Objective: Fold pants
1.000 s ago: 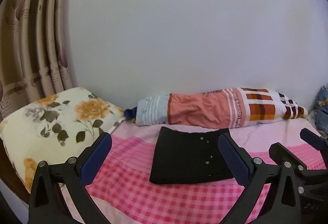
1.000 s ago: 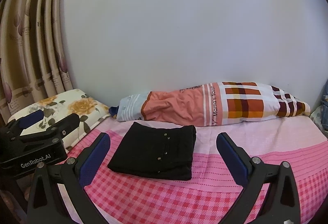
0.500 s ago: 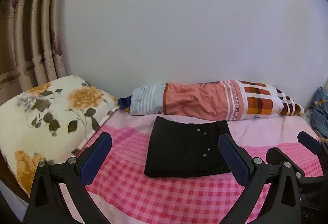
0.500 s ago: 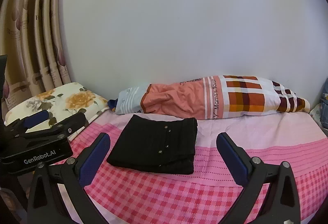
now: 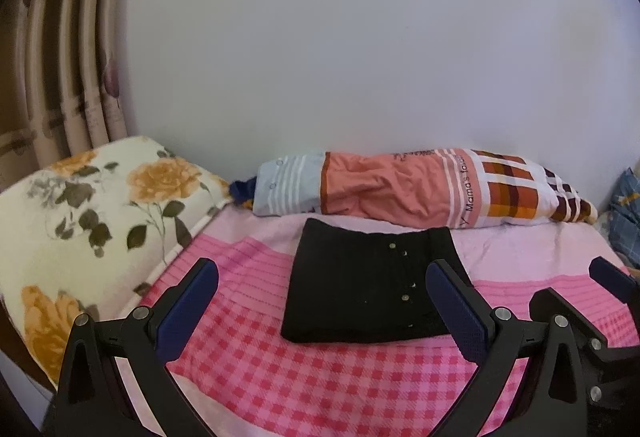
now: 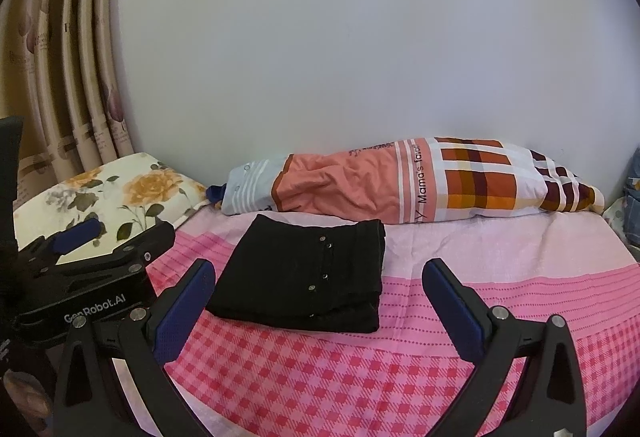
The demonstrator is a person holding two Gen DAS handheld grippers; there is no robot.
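Observation:
The black pants (image 5: 360, 285) lie folded into a flat rectangle on the pink checked bedsheet (image 5: 320, 369), with small metal studs on top. They also show in the right wrist view (image 6: 304, 277). My left gripper (image 5: 320, 297) is open and empty, held back from the pants' near edge. My right gripper (image 6: 316, 297) is open and empty, also short of the pants. The left gripper's body (image 6: 80, 277) shows at the left of the right wrist view. The right gripper's body (image 5: 592, 317) shows at the right of the left wrist view.
A rolled patchwork quilt (image 5: 420, 189) lies along the white wall behind the pants. A floral pillow (image 5: 88, 221) sits at the left by the curtain (image 6: 68, 69). Blue fabric (image 5: 624, 213) is at the far right edge.
Both grippers have drifted slightly; the pants and quilt sit a little lower and nearer in both views. The pants have not moved on the bed. Both grippers stay open.

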